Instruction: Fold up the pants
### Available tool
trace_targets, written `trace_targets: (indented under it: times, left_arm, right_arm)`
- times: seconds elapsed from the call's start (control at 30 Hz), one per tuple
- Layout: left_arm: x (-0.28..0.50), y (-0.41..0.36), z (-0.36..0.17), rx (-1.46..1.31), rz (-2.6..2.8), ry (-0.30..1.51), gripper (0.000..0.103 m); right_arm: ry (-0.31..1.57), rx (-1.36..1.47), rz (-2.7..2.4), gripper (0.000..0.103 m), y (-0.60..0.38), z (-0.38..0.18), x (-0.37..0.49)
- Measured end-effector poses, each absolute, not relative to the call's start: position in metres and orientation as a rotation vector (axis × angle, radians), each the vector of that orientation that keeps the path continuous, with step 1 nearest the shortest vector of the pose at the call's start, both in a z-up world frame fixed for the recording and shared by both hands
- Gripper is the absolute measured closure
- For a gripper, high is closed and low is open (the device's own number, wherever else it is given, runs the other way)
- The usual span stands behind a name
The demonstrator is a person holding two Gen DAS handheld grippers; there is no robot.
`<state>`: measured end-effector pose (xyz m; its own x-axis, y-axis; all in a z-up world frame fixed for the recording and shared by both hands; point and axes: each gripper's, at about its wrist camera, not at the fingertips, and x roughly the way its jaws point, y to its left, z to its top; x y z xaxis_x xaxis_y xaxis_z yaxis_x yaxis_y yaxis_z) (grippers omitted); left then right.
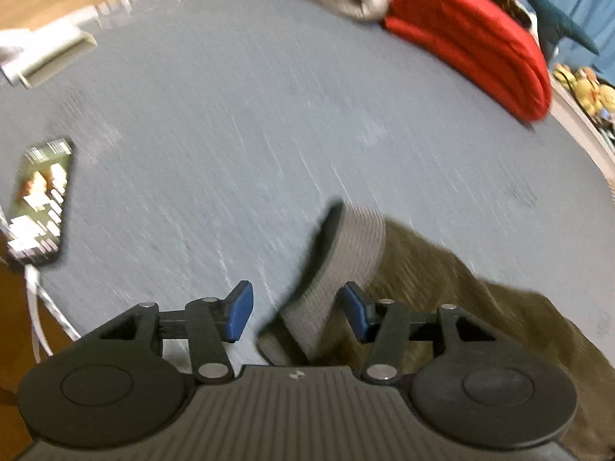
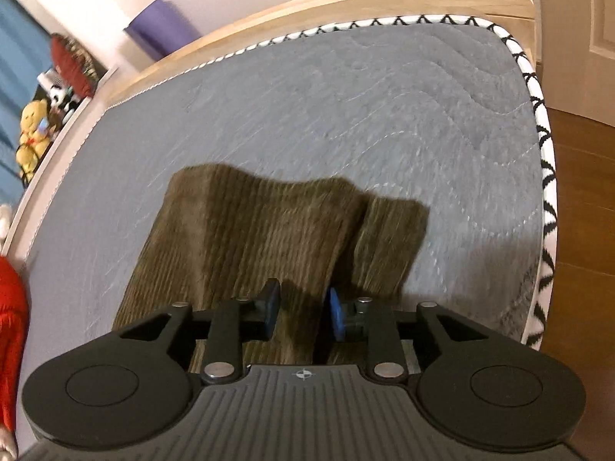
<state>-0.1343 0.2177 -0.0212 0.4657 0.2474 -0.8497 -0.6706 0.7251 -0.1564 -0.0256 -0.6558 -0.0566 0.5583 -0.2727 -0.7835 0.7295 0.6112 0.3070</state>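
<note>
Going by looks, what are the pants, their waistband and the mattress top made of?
Pants: olive-brown corduroy, judging by the fine parallel ribs; matte, soft.
Waistband: grey ribbed knit, probably elastic; its close ridges run across the band.
Mattress top: grey-blue quilted fabric, with wavy stitch lines and a faint sheen; the fibre cannot be told.

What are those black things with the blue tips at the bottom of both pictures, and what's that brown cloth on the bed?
Those are two grabbing tools that a person holds, one in each hand. Each has a small camera looking along its two fingers, so you get one picture per tool. The left gripper is open above the grey waistband of the brown pants. The right gripper is open too, over the leg end. Neither is pinching the cloth. The pants lie on a grey mattress. A phone and a red folded cloth also lie there.
</note>
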Motion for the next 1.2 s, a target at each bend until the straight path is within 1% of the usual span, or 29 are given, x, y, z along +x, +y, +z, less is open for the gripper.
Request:
trace_targets:
  times: [0.03,0.07,0.1,0.2,0.37,0.47,0.53,0.57,0.6,0.67,0.73,0.8,0.9,1.07,1.13,1.17,1.2]
  left_arm:
    - [-0.134,0.214,-0.017,-0.49,0.598,0.902,0.046]
    - [-0.132,0.21,-0.013,-0.463,0.583,0.884,0.046]
    - [-0.13,0.203,-0.009,-0.437,0.55,0.866,0.046]
    - [-0.12,0.18,-0.004,-0.391,0.436,0.849,0.048]
    - [-0.102,0.135,-0.004,-0.257,0.252,0.862,0.048]
    - [-0.092,0.119,-0.015,-0.243,0.172,0.918,0.048]
    - [-0.088,0.114,-0.024,-0.256,0.147,0.966,0.048]
    - [-0.086,0.11,-0.027,-0.257,0.146,0.978,0.048]
    - [-0.084,0.108,-0.029,-0.254,0.141,0.987,0.048]
    - [-0.081,0.1,-0.03,-0.243,0.125,0.991,0.048]
    - [-0.079,0.092,-0.031,-0.229,0.105,0.993,0.048]
    - [-0.073,0.083,-0.032,-0.215,0.078,0.998,0.048]
    - [-0.062,0.064,-0.035,-0.186,0.025,1.009,0.048]
    - [-0.053,0.032,-0.038,-0.121,-0.055,1.002,0.048]
    - [-0.052,0.02,-0.039,-0.099,-0.084,0.997,0.048]
    - [-0.052,0.015,-0.039,-0.089,-0.094,0.995,0.048]
    - [-0.051,0.009,-0.04,-0.079,-0.107,0.994,0.048]
  right_arm:
    - [0.756,0.681,-0.65,0.074,-0.657,-0.056,-0.026]
    - [0.748,0.683,-0.651,0.082,-0.66,-0.056,-0.026]
    - [0.736,0.679,-0.654,0.093,-0.661,-0.054,-0.027]
    - [0.694,0.655,-0.64,0.096,-0.66,-0.045,-0.032]
    - [0.599,0.584,-0.701,0.097,-0.644,-0.021,-0.053]
    - [0.655,0.579,-0.749,0.095,-0.649,-0.028,-0.057]
    - [0.709,0.622,-0.775,0.09,-0.66,-0.039,-0.058]
    - [0.719,0.626,-0.802,0.079,-0.665,-0.042,-0.059]
    - [0.721,0.615,-0.823,0.065,-0.668,-0.043,-0.06]
    - [0.702,0.596,-0.852,0.052,-0.672,-0.04,-0.061]
    - [0.685,0.597,-0.837,0.05,-0.675,-0.039,-0.06]
    - [0.685,0.62,-0.802,0.044,-0.68,-0.042,-0.057]
    - [0.736,0.625,-0.767,0.036,-0.688,-0.053,-0.05]
    - [0.727,0.567,-0.753,0.036,-0.684,-0.057,-0.044]
    - [0.727,0.547,-0.746,0.051,-0.679,-0.056,-0.042]
    - [0.731,0.541,-0.732,0.067,-0.679,-0.057,-0.042]
    - [0.733,0.542,-0.715,0.069,-0.679,-0.058,-0.041]
